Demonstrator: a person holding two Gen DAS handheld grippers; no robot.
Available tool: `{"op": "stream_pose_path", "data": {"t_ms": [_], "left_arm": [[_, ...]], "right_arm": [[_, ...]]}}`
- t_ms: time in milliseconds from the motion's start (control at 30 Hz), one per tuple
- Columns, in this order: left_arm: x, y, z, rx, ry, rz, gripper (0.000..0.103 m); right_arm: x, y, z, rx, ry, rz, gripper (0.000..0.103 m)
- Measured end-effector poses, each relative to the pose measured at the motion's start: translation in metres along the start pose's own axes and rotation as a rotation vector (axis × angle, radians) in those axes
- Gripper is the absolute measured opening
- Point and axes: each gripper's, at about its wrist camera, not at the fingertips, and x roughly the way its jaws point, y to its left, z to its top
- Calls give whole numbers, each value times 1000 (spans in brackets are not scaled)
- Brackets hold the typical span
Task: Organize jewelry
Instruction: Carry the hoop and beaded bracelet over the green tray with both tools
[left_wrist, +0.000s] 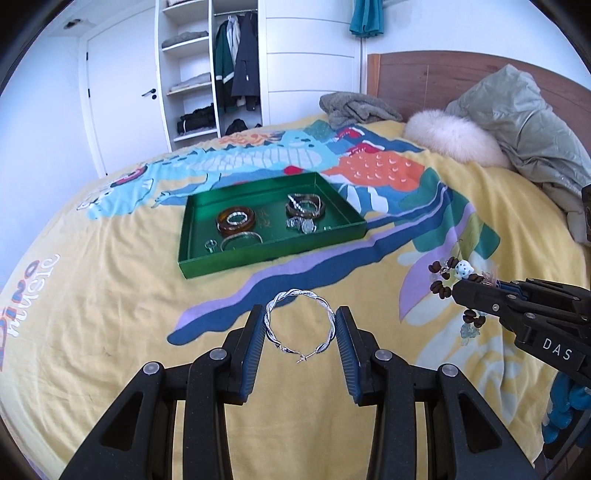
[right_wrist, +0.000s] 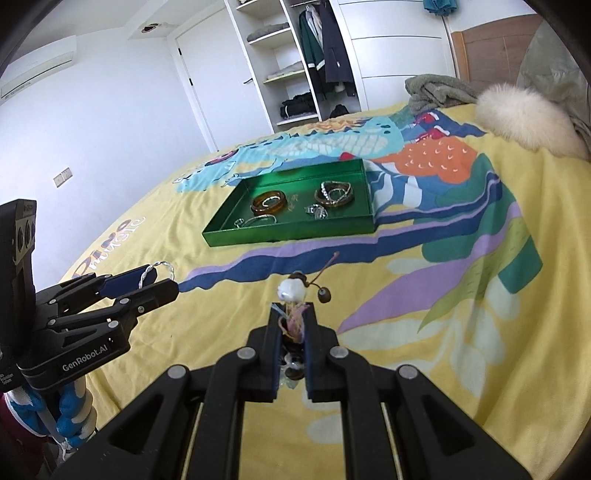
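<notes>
My left gripper (left_wrist: 300, 317) is shut on a twisted silver hoop earring (left_wrist: 299, 295), its pads pressing the hoop's two sides, held above the bedspread. From the right wrist view the same gripper (right_wrist: 162, 278) shows at the left with the hoop (right_wrist: 162, 266). My right gripper (right_wrist: 292, 308) is shut on a beaded bracelet (right_wrist: 293, 290) with a white bead, brown beads and a pastel tassel. It enters the left wrist view at the right (left_wrist: 460, 288), beads (left_wrist: 441, 275) dangling. Ahead lies a green tray (left_wrist: 258, 256) (right_wrist: 295, 232) holding amber bangles (left_wrist: 236, 220), silver bracelets and a ring.
The tray sits on a yellow patterned bedspread (left_wrist: 92, 295). A fluffy cream pillow (left_wrist: 447, 134), a grey-green duvet (left_wrist: 524, 122) and a grey towel (left_wrist: 354, 105) lie by the wooden headboard. An open wardrobe (left_wrist: 214, 66) and a door stand behind the bed.
</notes>
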Motion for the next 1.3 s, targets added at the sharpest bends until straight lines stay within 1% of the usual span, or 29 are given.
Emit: {"op": "stream_pose_path", "data": {"t_ms": [200,400,700,867,1067,1167,1300], "left_arm": [[-27,8,19,-10,-59,6,38],[-44,18,39,-17,-107,18,38],[-53,37,70,-32,-157,37,38],[-50,47,90,-42,-173,47,38],[-37,64,120,-43,-187,68,38],[-22,74,136,-40,-187,80,38],[8,86,154,-39,-171,87,38]], "right_arm": [[-24,12,18,-24,-57,-3,9],[-40,22,38,-48,-103,-5,9],[-48,30,72,-69,-151,-11,9],[-46,32,95,-81,-174,-14,9],[-36,28,132,-101,-194,-24,9],[-23,22,153,-106,-197,-30,9],[6,17,178,-110,-192,-25,9]]}}
